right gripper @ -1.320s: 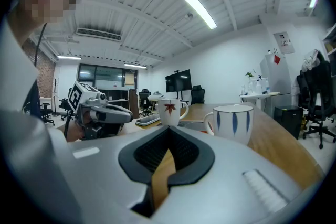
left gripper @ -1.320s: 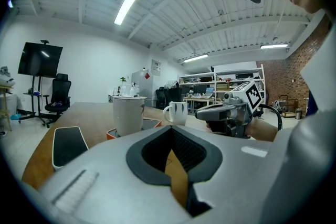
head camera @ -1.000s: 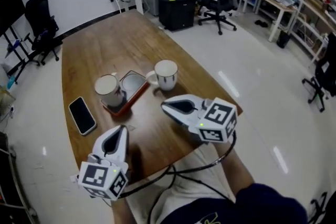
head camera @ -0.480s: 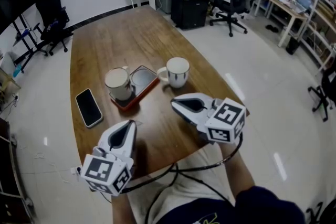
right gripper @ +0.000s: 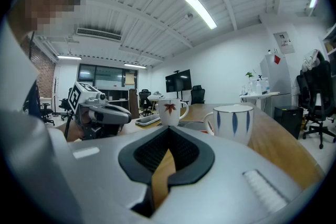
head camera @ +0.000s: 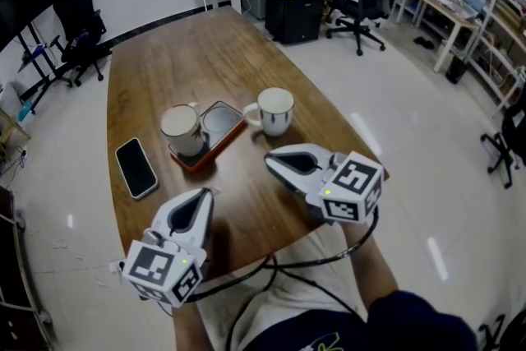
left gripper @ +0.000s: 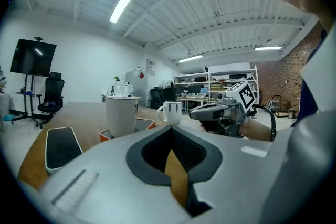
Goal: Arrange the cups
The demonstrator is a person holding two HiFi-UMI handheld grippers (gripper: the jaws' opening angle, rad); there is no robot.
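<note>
Unmoved: left tongs (head camera: 205, 192), right tongs (head camera: 268, 162), closed, empty; leaf (right gripper: 169, 107) on cup (right gripper: 171, 119) seen only right gripper view.

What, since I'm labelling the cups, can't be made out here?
- Head view: leaf cup pattern, too small.
- Left gripper view: tray mostly behind that cup; phone cut off by the left gripper.
- Right gripper view: striped cup base, behind the right gripper.

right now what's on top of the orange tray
A white cup stands on the orange tray's left end; its grey right half lies bare. The tray under the cup is hidden.
</note>
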